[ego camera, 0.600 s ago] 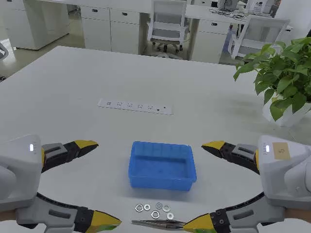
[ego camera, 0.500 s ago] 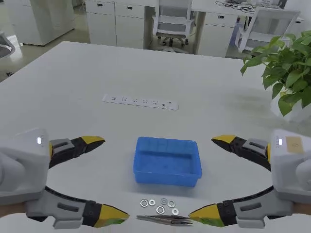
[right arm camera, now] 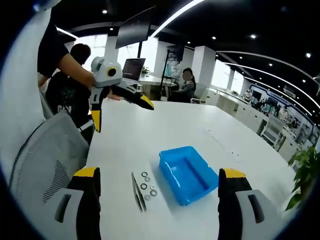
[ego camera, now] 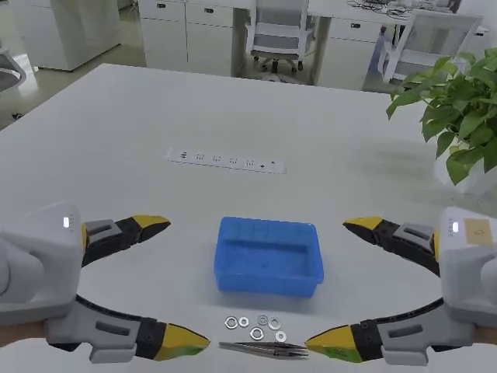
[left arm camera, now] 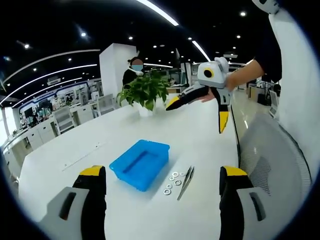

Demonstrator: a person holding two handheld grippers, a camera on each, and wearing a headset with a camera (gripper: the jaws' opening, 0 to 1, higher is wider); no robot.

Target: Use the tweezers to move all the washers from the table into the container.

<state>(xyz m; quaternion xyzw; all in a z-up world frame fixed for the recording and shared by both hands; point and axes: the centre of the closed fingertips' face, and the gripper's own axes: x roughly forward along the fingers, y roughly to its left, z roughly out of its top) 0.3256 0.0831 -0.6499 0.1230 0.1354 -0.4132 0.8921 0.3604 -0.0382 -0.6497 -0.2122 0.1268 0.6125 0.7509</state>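
- Since the earlier frames my head view has drifted a little, so everything sits slightly shifted in the frame. The things on the table keep their places relative to each other.
- The left gripper (ego camera: 186,282) sits at the lower left of the head view, its jaws spread wide and holding nothing.
- The right gripper (ego camera: 327,284) mirrors it at the lower right, jaws equally wide apart and empty.
- The blue container (ego camera: 268,281) stands at centre frame on the white table (ego camera: 116,124), between the two grippers, and I see nothing inside it.
- Six washers (ego camera: 256,325) lie clustered on the table just below the container, apart from it.
- The tweezers (ego camera: 264,349) lie flat just below the washers at the bottom centre, between the lower jaw tips and untouched.
- A power strip (ego camera: 225,162) lies above the container, and a plant (ego camera: 458,116) stands at the upper right.
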